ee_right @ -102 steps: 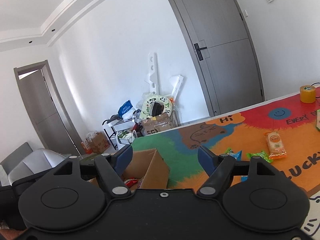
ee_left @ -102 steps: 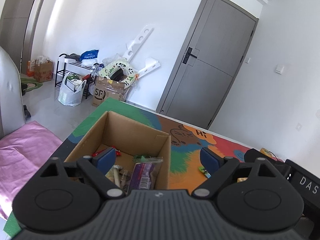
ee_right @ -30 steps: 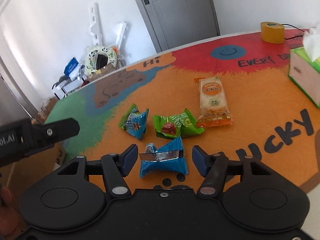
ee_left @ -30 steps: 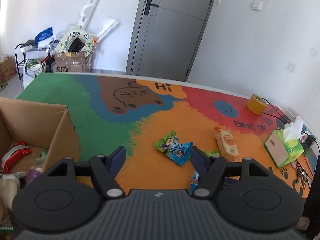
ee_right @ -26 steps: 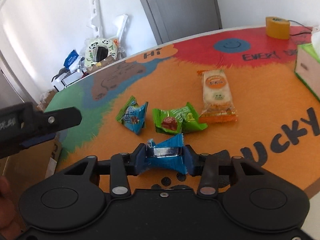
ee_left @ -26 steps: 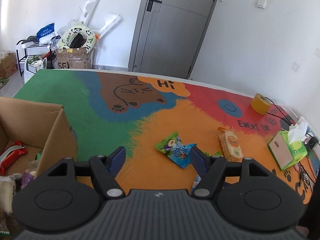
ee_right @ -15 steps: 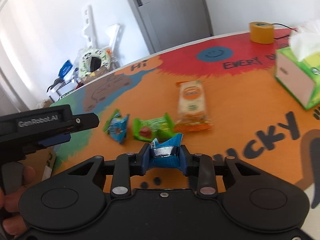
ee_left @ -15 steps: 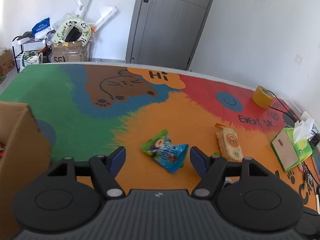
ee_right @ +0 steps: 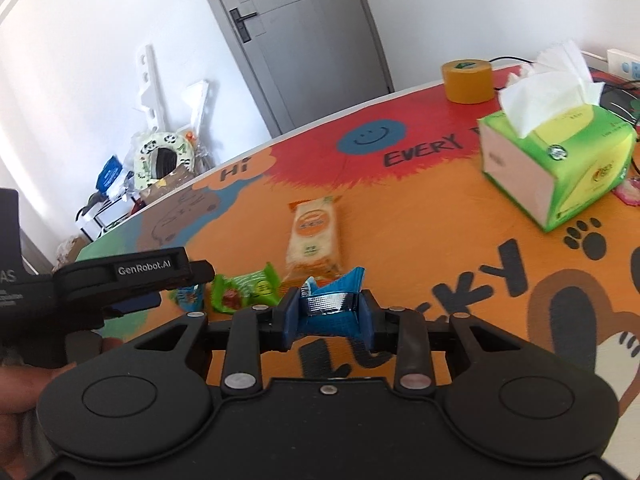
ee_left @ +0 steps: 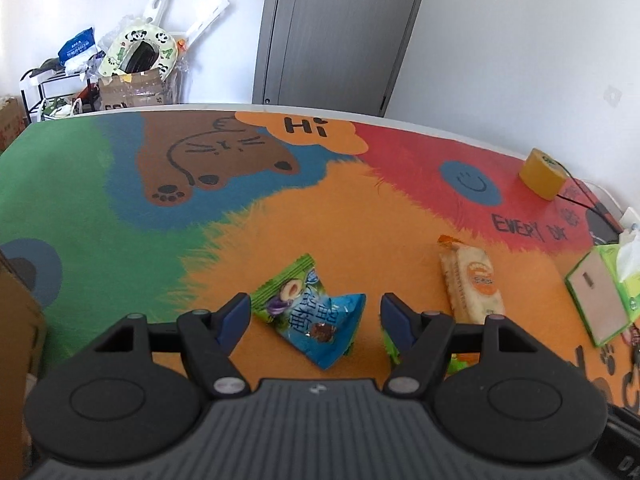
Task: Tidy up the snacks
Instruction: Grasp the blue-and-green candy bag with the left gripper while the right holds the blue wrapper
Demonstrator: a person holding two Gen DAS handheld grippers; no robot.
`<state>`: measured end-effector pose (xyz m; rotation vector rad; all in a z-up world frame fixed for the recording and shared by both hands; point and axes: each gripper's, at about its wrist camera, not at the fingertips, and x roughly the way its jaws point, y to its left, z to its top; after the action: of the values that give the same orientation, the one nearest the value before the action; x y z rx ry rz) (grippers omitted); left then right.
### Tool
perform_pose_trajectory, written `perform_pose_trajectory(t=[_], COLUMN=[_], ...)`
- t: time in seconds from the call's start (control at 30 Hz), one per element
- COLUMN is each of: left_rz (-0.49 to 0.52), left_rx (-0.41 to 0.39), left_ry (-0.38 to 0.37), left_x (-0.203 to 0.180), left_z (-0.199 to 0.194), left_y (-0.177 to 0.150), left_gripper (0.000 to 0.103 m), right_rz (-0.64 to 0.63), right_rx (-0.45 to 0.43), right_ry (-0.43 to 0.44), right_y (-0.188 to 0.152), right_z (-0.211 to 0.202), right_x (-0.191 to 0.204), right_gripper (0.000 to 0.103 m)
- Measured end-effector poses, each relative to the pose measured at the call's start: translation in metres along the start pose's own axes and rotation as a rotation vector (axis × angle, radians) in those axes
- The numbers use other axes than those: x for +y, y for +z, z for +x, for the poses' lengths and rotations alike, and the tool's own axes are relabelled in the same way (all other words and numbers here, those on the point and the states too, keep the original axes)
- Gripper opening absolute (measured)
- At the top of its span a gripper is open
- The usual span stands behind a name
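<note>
Bright even daylight, wall (ee_right: 80, 80) at left washed near white; soft faint shadows under the packets (ee_left: 312, 312); strong fisheye bending at the edges with dark corners; left view sharp, right view slightly smeared by motion around the tissue box (ee_right: 560, 168), glare on the foil wrapper (ee_right: 328, 304).

Cardboard box (ee_left: 16, 320) cut by left edge; green wrapper (ee_left: 390, 350) behind tongs.

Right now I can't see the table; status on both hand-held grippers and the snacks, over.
Right hand-held gripper shut on blue snack packet. Left hand-held gripper open over blue-green packet, not gripping. Orange cracker pack on mat. Nothing blocking.
</note>
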<state>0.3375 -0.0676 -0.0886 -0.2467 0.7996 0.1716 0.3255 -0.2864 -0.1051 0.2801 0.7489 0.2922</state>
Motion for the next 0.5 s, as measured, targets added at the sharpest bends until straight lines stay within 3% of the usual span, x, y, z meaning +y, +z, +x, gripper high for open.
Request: perform_pose_trajectory(t=[0.13, 0.2, 0.5], left_rz=[0.018, 0.034, 0.026], left_rx=[-0.007, -0.023, -0.061], left_ry=[0.023, 0.036, -0.002], left_x=[-0.003, -0.004, 0.005], left_z=[0.01, 0.011, -0.008], left_y=[-0.005, -0.006, -0.011], left_gripper=[0.069, 0.053, 0.021], right_rz=[0.018, 0.023, 0.02], right_rx=[0.002, 0.003, -0.012], right_ry=[-0.01, -0.01, 0.012], right_y=[-0.001, -0.001, -0.002], right_z=[0.003, 0.004, -0.001], right_x=[-0.008, -0.01, -0.001], right_gripper=[0.032, 0.032, 0.032])
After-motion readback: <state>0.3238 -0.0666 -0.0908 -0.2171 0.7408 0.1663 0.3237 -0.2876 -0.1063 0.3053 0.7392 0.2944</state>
